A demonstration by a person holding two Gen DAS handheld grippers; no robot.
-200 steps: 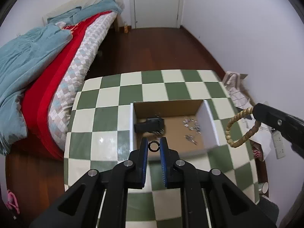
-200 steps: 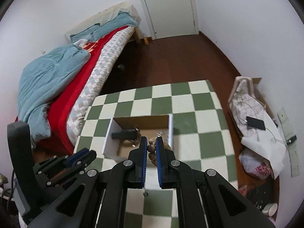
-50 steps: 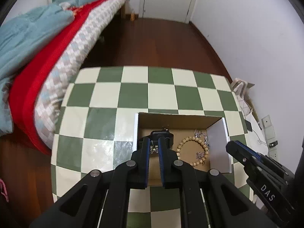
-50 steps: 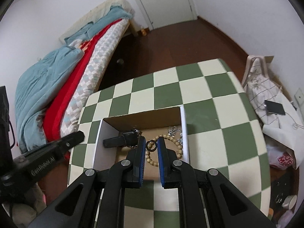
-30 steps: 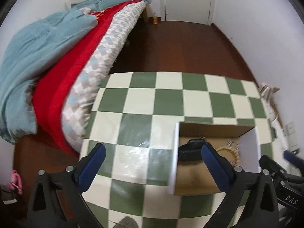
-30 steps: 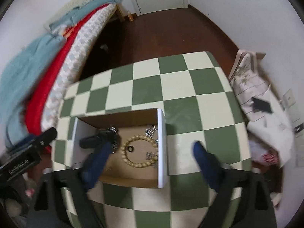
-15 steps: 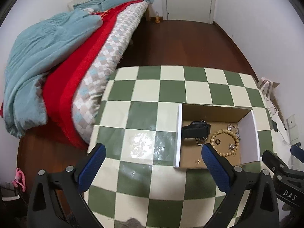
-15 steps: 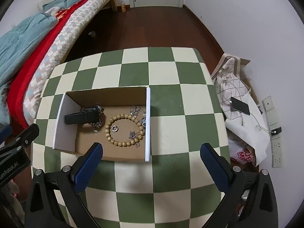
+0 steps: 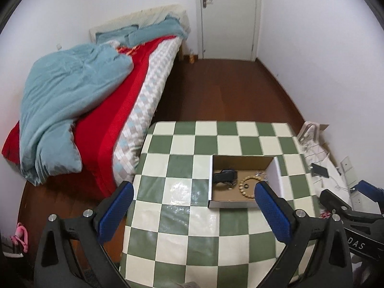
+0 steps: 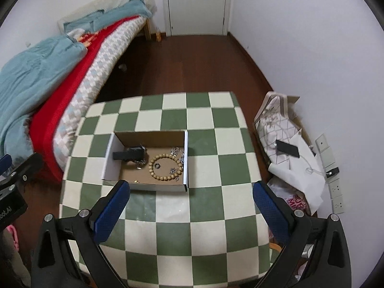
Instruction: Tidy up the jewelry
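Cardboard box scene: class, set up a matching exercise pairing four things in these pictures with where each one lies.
Things:
1. beaded bracelet
2. small dark ring
3. black watch
4. phone

Places:
A. on the white bag beside the table
B. inside the bracelet's loop
C. left part of the cardboard box
D. right part of the box floor

Pairs: 1-D, 2-B, 3-C, 4-A

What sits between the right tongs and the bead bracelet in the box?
Only the box's low near wall. The right tongs hang wide open above bare checkered table, and the bead bracelet lies uncovered on the box floor, a small ring inside its loop.
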